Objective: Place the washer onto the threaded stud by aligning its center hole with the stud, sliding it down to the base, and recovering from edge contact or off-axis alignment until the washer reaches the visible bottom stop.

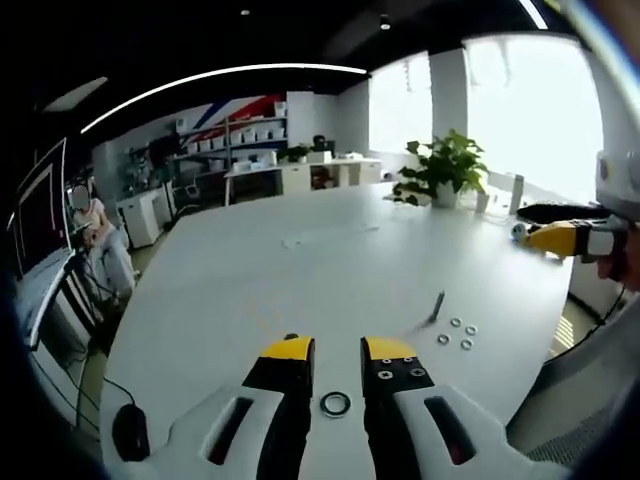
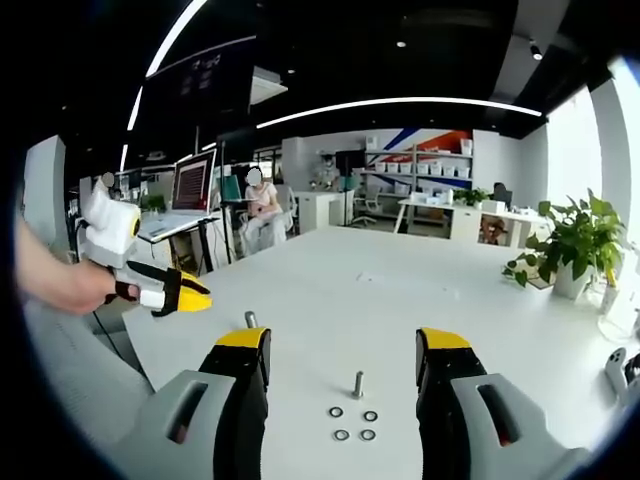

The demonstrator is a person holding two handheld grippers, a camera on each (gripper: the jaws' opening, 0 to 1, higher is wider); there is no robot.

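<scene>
White table (image 1: 300,270): left tongs (image 1: 337,350) open around a washer (image 1: 335,404); right tongs (image 2: 343,340) open, empty, facing stud (image 2: 358,383).

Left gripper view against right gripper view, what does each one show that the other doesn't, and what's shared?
Left gripper view: a lone washer lying on the white table between the open left tongs, and a black mouse near the table edge. Right gripper view: a lit laptop screen on a side desk. Shared: the table, the stud, four loose washers beside it, and a potted plant.
</scene>
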